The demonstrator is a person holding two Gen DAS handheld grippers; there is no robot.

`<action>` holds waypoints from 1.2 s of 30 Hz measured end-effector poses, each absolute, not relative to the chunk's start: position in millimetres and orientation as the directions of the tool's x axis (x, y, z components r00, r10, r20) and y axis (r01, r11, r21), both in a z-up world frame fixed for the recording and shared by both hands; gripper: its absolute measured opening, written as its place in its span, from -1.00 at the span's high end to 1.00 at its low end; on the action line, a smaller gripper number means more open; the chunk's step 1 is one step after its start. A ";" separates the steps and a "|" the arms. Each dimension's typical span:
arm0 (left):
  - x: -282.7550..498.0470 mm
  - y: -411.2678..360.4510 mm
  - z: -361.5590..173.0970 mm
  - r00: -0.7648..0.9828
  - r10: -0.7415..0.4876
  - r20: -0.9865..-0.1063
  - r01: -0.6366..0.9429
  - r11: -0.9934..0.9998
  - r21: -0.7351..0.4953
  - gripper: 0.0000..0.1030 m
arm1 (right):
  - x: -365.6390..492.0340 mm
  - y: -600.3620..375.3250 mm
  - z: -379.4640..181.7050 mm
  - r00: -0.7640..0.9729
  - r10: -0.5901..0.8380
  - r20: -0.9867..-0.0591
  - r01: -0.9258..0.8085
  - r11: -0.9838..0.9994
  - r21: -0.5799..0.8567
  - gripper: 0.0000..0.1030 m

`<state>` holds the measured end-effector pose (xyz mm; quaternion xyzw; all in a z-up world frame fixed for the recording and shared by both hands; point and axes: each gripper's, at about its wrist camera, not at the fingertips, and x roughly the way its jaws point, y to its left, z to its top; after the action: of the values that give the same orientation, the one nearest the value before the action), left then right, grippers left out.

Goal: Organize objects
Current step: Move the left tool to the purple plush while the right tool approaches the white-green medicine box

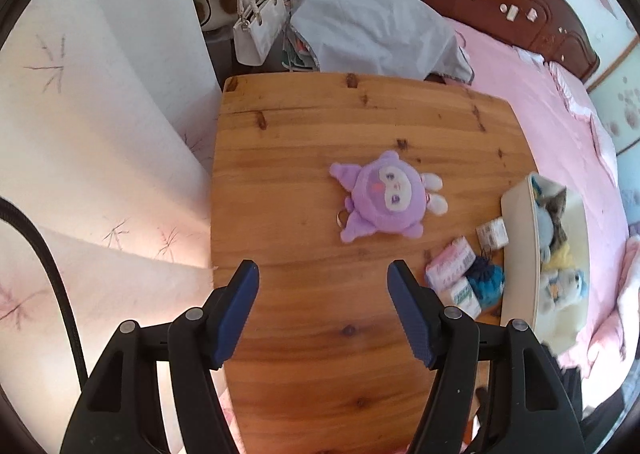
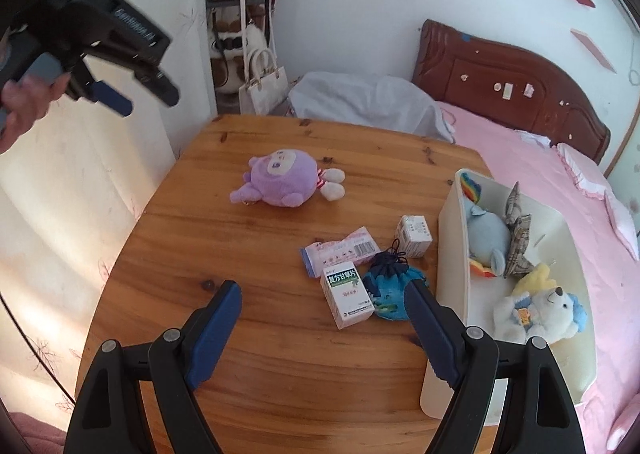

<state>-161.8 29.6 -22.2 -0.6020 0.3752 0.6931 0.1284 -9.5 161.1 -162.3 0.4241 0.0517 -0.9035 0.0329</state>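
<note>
Purple plush point(image 1: 378, 196) on table point(image 1: 304, 126), both grippers point(image 1: 323, 274) point(image 2: 324, 294) released, empty: risk—soft round body slipping from off-centre pinch.

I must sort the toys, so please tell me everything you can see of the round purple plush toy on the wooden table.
The round purple plush toy looks soft and fuzzy, with a pale face patch, dark eyes and a pink cheek. It has pointed purple ears, short purple limbs, two white feet with red-striped cuffs and a small metal ring. It lies flat, face up, near the middle of the wooden table, apart from the boxes. Nothing else touches it.
</note>
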 end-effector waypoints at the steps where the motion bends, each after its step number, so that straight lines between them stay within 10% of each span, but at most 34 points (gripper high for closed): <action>1: -165.2 31.4 -24.9 -0.242 -0.261 -0.935 -0.623 -0.697 0.356 -0.37 | -12.8 161.8 -164.1 -0.631 -0.019 -0.776 0.106 -0.992 -0.063 -0.63; 36: -248.6 53.6 -166.8 0.098 -0.134 -0.986 -0.343 -0.935 0.093 -0.48 | -105.3 193.2 -247.1 -0.423 -0.137 -0.896 0.092 -0.990 0.108 -0.63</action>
<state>-248.6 53.6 -166.8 -0.7365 0.1618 0.6519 0.0800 -105.3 193.2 -247.1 0.5328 -0.0209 -0.8433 0.0679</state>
